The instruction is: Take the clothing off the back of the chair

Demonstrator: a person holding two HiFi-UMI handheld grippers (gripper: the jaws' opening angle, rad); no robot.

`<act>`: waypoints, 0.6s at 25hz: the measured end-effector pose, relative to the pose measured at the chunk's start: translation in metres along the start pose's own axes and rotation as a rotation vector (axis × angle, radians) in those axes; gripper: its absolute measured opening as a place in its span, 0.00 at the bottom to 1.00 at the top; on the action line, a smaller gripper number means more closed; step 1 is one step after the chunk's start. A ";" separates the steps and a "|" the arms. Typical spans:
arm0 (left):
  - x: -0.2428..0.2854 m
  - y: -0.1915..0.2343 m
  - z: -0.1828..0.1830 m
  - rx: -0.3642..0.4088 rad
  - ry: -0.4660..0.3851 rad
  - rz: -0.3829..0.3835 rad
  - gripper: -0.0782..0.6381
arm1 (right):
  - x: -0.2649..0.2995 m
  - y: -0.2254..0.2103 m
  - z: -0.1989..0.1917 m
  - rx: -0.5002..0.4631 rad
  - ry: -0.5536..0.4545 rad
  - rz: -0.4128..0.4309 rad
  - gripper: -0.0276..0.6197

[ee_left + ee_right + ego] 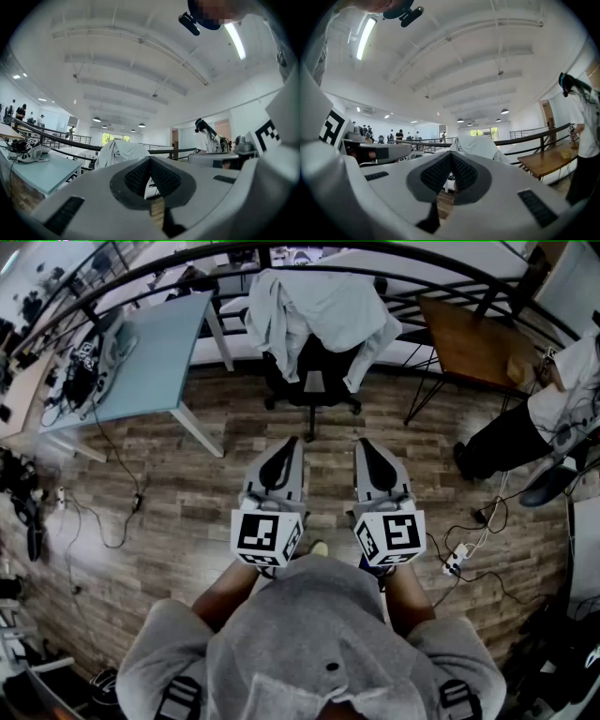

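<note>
Head view showed the pale clothing (323, 310) draped over the chair (314, 385) back, well beyond the left gripper (292, 448) and right gripper (365, 447), both closed, empty, apparently poised for approach.

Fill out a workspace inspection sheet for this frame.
Surface: wood-plank floor.
Job's things: pale clothing draped over the black office chair's back, untouched.
Clutter: gear heaped on the light blue table.
Grippers: left gripper and right gripper shut, empty, short of the chair.
Cables: leads trail across the floor at left; power strip at right.
Surroundings: wooden table, railing, a person standing at right.
</note>
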State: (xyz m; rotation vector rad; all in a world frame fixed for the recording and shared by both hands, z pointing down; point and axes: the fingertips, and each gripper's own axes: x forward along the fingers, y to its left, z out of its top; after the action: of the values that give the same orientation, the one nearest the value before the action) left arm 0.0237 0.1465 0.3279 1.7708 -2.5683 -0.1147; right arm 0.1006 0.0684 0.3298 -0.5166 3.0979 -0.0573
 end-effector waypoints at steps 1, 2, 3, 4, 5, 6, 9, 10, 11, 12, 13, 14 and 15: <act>0.001 0.000 0.000 0.004 0.004 0.005 0.12 | 0.001 -0.001 0.001 0.000 -0.002 -0.002 0.06; 0.003 0.001 0.000 0.007 0.008 0.008 0.12 | 0.001 -0.003 0.002 0.001 -0.004 -0.004 0.06; 0.004 0.001 0.000 0.008 0.011 0.011 0.12 | 0.002 -0.004 0.003 0.002 -0.006 -0.006 0.06; 0.005 0.001 0.000 0.008 0.014 0.013 0.12 | 0.003 -0.005 0.004 0.003 -0.009 -0.006 0.06; 0.007 0.001 -0.001 0.009 0.016 0.014 0.12 | 0.003 -0.006 0.004 0.005 -0.010 -0.003 0.06; 0.008 0.000 -0.002 0.011 0.018 0.016 0.12 | 0.004 -0.007 0.004 0.007 -0.009 0.001 0.06; 0.012 -0.001 -0.006 0.020 0.028 0.013 0.12 | 0.006 -0.009 0.002 0.016 -0.005 0.009 0.06; 0.013 -0.001 -0.008 0.021 0.033 0.012 0.12 | 0.006 -0.010 0.002 0.026 -0.006 0.011 0.06; 0.014 -0.002 -0.009 0.022 0.037 0.012 0.12 | 0.005 -0.012 0.001 0.039 -0.008 0.013 0.06; 0.015 -0.003 -0.009 0.022 0.039 0.013 0.12 | 0.005 -0.014 0.002 0.052 -0.011 0.014 0.06; 0.016 -0.003 -0.008 0.021 0.039 0.013 0.12 | 0.005 -0.016 0.002 0.062 -0.013 0.014 0.06; 0.017 -0.004 -0.008 0.019 0.039 0.012 0.12 | 0.005 -0.018 0.002 0.067 -0.015 0.012 0.06; 0.018 -0.005 -0.007 0.018 0.041 0.011 0.12 | 0.005 -0.019 0.003 0.068 -0.014 0.010 0.06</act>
State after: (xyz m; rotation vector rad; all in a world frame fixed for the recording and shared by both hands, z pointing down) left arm 0.0223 0.1280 0.3346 1.7458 -2.5585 -0.0552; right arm 0.1022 0.0487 0.3278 -0.4970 3.0717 -0.1578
